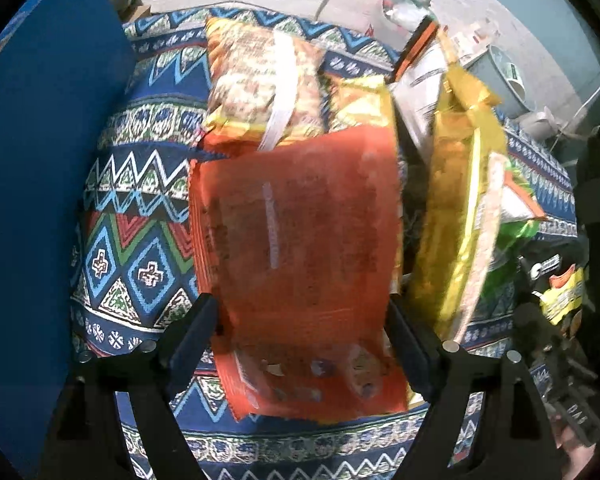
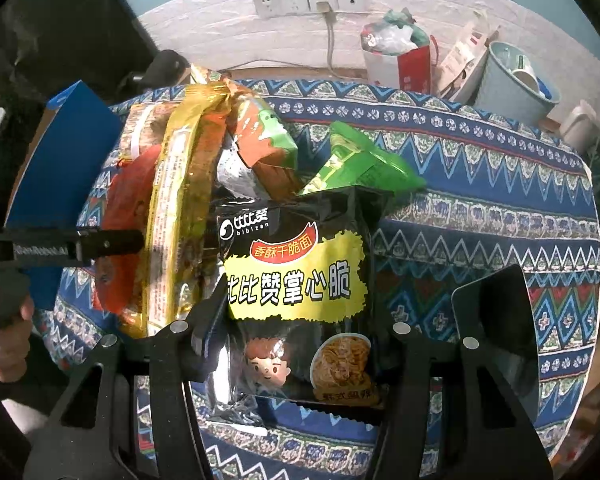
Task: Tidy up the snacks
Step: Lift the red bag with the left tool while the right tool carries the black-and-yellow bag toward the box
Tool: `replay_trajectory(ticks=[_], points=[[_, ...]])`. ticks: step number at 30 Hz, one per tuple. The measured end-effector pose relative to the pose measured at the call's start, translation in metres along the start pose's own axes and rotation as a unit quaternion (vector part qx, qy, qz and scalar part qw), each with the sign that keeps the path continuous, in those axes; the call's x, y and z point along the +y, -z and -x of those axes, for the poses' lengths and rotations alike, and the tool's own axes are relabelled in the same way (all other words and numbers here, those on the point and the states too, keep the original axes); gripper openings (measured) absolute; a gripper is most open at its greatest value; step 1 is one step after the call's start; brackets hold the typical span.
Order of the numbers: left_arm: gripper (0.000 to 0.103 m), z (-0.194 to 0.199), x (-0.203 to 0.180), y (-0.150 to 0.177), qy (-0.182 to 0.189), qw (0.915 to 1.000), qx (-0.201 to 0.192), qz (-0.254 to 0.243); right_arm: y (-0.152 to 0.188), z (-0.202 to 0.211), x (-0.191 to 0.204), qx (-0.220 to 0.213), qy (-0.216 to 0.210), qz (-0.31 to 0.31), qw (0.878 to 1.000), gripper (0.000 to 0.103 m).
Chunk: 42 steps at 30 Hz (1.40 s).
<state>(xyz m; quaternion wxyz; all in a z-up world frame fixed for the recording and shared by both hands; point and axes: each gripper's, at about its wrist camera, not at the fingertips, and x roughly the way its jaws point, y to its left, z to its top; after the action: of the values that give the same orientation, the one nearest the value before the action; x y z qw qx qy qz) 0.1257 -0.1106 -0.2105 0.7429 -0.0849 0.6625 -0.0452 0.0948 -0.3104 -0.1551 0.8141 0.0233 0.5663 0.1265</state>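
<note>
Patterned blue cloth-covered counter [image 2: 480,200]: left gripper [image 1: 304,320] jaws clamp an orange foil packet [image 1: 300,240]; right gripper [image 2: 300,316] jaws grip a black noodle packet [image 2: 296,280] beside it; remaining packets apparently unsorted.

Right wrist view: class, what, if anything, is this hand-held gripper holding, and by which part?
The right hand-held gripper clamps the black noodle-snack packet across its lower half, fingers pressing its left and right edges.

Both 2 wrist views look close and downward along their fingers at the patterned cloth [image 1: 140,184]. Shared: the yellow packet [image 1: 456,216], blue box [image 2: 72,148], far wall.
</note>
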Motion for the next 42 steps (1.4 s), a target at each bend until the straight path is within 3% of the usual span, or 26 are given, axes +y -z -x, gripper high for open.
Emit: replay_trajectory(ticks=[4,6,15,25,42], points=[[0.079,0.003,0.012,0.004,0.027,0.9995,-0.017,0.006,-0.003,-0.001,-0.001,0.0,-0.004,0.001,1.0,0.055],[0.067,0.005,0.014,0.007,0.036,0.9991,-0.021,-0.006,-0.004,-0.002,-0.001,-0.001,-0.005,0.004,1.0,0.055],[0.03,0.021,0.01,0.025,0.019,0.9972,-0.036,-0.063,-0.007,-0.002,0.009,-0.004,-0.004,0.015,1.0,0.055],[0.028,0.05,-0.019,0.036,-0.033,0.9851,-0.096,-0.139,-0.013,0.007,0.024,-0.024,0.01,0.025,0.999,0.055],[0.028,0.128,0.019,0.054,-0.072,0.9666,-0.194,-0.151,-0.04,0.042,0.074,-0.088,0.018,0.057,0.994,0.055]])
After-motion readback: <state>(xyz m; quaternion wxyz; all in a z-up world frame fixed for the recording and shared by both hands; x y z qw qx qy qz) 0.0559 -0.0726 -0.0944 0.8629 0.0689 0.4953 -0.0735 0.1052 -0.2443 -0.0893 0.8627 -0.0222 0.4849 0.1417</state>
